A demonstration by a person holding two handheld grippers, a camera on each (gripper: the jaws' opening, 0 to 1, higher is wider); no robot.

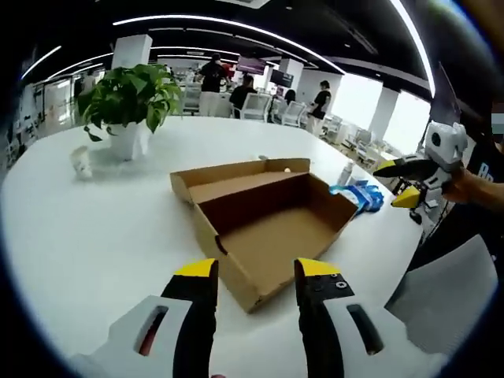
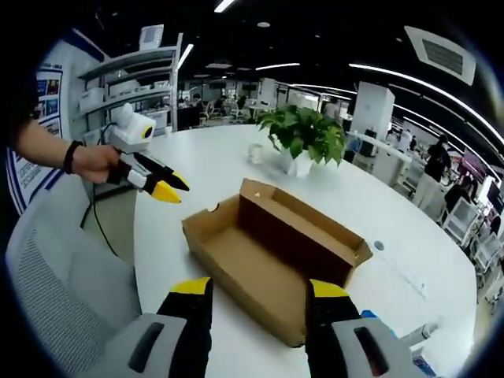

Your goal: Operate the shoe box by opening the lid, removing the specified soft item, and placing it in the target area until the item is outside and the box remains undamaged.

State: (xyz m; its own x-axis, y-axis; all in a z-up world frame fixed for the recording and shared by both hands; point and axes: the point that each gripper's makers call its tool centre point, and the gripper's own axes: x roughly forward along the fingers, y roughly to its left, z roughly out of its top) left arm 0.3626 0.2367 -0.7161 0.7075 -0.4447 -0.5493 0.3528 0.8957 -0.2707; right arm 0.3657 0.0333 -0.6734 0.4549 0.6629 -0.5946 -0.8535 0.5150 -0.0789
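An open brown cardboard shoe box (image 1: pixel 264 228) lies on the white table (image 1: pixel 102 228), its lid (image 1: pixel 236 175) folded back on the far side. The inside looks bare. A blue soft item (image 1: pixel 360 194) lies on the table just right of the box. My left gripper (image 1: pixel 256 272) hovers open in front of the box's near corner, holding nothing. My right gripper (image 1: pixel 396 183), held in a hand, hangs open past the blue item. In the right gripper view the box (image 2: pixel 268 252) sits ahead of my open right gripper (image 2: pixel 260 289), and the left gripper (image 2: pixel 173 190) floats beyond its left end.
A potted plant (image 1: pixel 130 98) and a small cup (image 1: pixel 80 160) stand at the far side of the table, and a small bottle (image 1: pixel 345 172) stands near the blue item. A grey chair (image 1: pixel 449 291) is at the table's edge. People sit at desks far behind.
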